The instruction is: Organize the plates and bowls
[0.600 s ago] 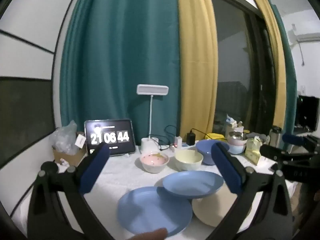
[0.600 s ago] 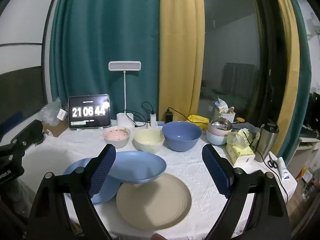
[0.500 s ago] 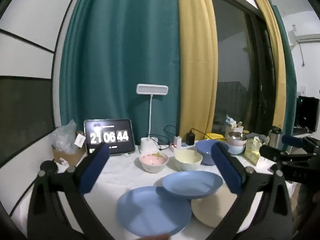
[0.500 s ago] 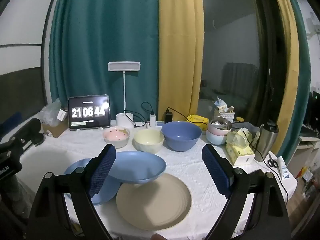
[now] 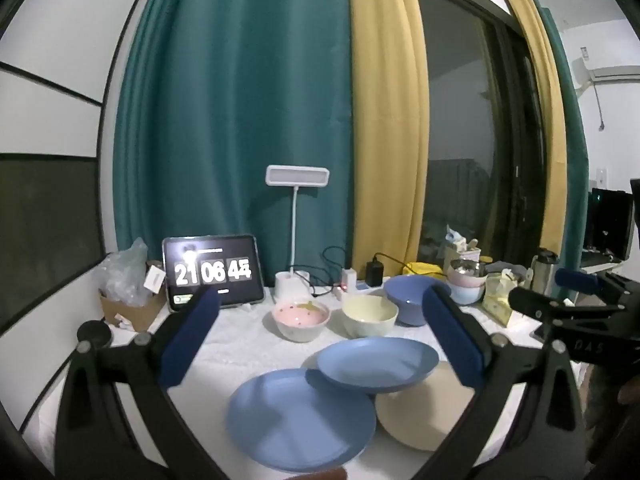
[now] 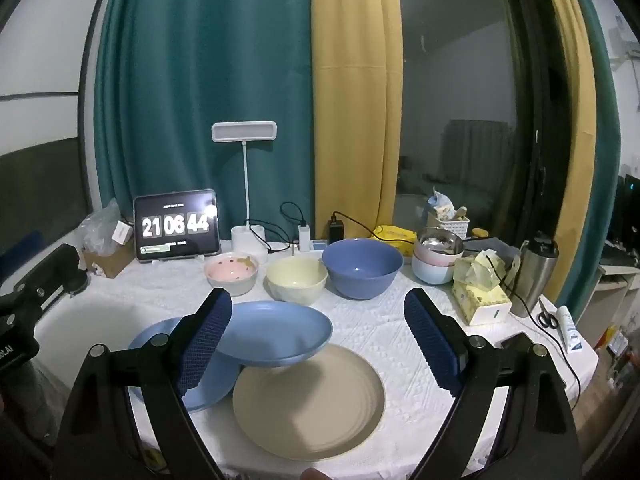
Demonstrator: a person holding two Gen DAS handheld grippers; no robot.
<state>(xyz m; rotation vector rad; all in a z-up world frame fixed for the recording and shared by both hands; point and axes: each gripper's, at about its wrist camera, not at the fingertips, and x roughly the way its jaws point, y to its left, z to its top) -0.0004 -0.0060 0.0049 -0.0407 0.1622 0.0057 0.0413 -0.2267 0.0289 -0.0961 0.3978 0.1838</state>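
Grippers: left gripper (image 5: 320,334) and right gripper (image 6: 318,338) both spread wide, empty.
Tilted plate (image 6: 276,334): just ahead, propped across two plates; a nudge could slide it off.
Bowls (image 6: 296,278): beyond, easily knocked.

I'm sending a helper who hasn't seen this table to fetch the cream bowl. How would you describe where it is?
Find the white desk lamp in front of the teal curtain; three bowls sit in a row below it on the white tablecloth. The cream bowl is the middle one, between the pink bowl and the large blue bowl. It alone is pale yellow.
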